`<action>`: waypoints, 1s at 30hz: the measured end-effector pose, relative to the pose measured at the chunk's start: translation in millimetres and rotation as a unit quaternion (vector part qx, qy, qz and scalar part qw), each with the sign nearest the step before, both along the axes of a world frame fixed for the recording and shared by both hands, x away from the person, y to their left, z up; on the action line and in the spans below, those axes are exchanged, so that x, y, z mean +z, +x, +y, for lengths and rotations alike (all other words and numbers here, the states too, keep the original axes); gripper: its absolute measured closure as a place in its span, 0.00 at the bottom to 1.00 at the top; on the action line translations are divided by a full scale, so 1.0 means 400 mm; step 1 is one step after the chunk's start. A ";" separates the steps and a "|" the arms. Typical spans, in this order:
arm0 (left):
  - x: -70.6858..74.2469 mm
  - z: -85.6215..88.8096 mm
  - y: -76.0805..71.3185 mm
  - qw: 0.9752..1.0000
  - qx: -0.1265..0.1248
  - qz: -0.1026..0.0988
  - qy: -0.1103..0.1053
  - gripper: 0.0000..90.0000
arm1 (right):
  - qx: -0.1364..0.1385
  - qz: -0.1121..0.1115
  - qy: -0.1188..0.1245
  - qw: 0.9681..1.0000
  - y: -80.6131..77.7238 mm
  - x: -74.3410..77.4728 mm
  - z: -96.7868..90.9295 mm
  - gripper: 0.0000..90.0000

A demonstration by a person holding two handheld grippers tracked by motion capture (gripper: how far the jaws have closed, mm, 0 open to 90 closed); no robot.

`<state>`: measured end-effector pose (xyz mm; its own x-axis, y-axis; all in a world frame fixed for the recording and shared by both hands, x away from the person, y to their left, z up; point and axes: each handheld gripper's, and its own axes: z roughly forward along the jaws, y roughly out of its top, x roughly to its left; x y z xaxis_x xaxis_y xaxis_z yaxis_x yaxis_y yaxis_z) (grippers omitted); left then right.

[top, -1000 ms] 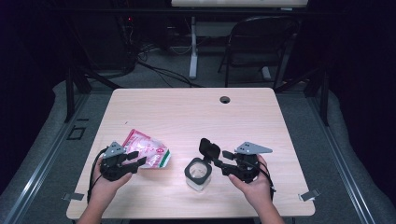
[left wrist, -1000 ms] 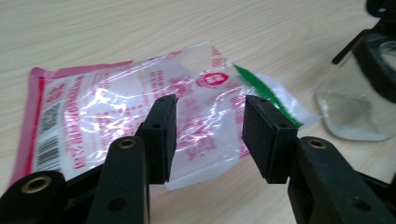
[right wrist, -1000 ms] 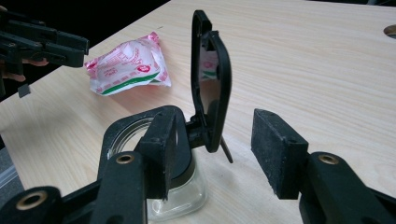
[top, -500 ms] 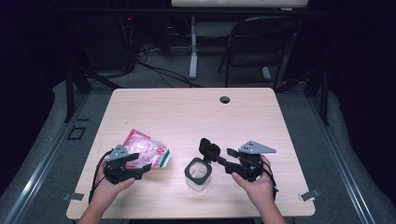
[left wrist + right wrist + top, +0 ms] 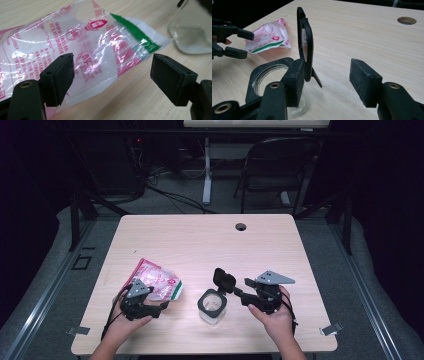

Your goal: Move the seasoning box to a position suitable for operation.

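A pink and clear plastic bag with a green strip lies flat on the table at the near left. My left gripper is at the bag's near edge. In the left gripper view the bag lies between and beyond the spread pads, and neither pad presses on it. That gripper is open and its jaws have just been opening. A clear jar with a black rim has its black lid flipped upright. My right gripper is open beside the hinge. Its jaws have just been widening, with nothing gripped.
A round cable hole sits near the table's far edge. Behind the table stand a dark chair and a white desk leg, with cables on the floor. The table's near edge is close under both hands.
The left gripper's jaws have spread apart off the bag, and that hand has sunk a little toward the table. The right gripper's jaws have widened slightly, and that hand stayed put.
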<state>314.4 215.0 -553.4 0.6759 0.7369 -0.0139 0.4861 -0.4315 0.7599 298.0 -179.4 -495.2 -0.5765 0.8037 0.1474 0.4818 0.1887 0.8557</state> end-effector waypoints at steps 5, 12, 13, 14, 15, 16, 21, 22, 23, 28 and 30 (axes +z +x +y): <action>-0.008 -0.001 0.002 1.000 0.004 -0.008 0.025 0.22 | -0.001 -0.001 -0.002 1.000 -0.001 0.000 0.000 0.50; -0.016 0.005 0.010 0.999 0.015 -0.010 0.035 0.24 | 0.000 -0.003 -0.004 1.000 0.001 -0.002 0.003 0.50; -0.018 0.004 0.011 0.999 0.015 -0.010 0.037 0.25 | -0.001 -0.002 -0.005 1.000 0.001 -0.002 0.003 0.50; -0.019 0.003 0.012 0.999 0.014 -0.010 0.041 0.26 | -0.001 -0.002 -0.005 1.000 0.001 -0.002 0.003 0.50; -0.021 0.002 0.013 0.999 0.014 -0.012 0.043 0.26 | -0.001 -0.001 -0.006 1.000 0.001 -0.002 0.003 0.50; -0.022 0.000 0.013 0.999 0.015 -0.014 0.042 0.26 | -0.001 -0.001 -0.007 1.000 0.002 -0.002 0.003 0.50; -0.025 0.000 0.018 0.999 0.020 -0.021 0.046 0.30 | 0.000 -0.001 -0.008 1.000 0.002 -0.004 0.002 0.50; -0.026 0.000 0.019 0.998 0.020 -0.022 0.047 0.31 | -0.001 0.000 -0.009 1.000 0.002 -0.005 0.002 0.50; -0.026 0.000 0.020 0.999 0.021 -0.023 0.045 0.31 | -0.001 0.001 -0.009 1.000 0.003 -0.007 0.003 0.50; -0.028 0.004 0.024 0.999 0.024 -0.021 0.042 0.35 | 0.000 0.001 -0.010 1.000 0.004 -0.010 0.004 0.50; -0.029 0.007 0.027 0.999 0.025 -0.020 0.037 0.36 | -0.001 0.001 -0.010 1.000 0.004 -0.010 0.005 0.50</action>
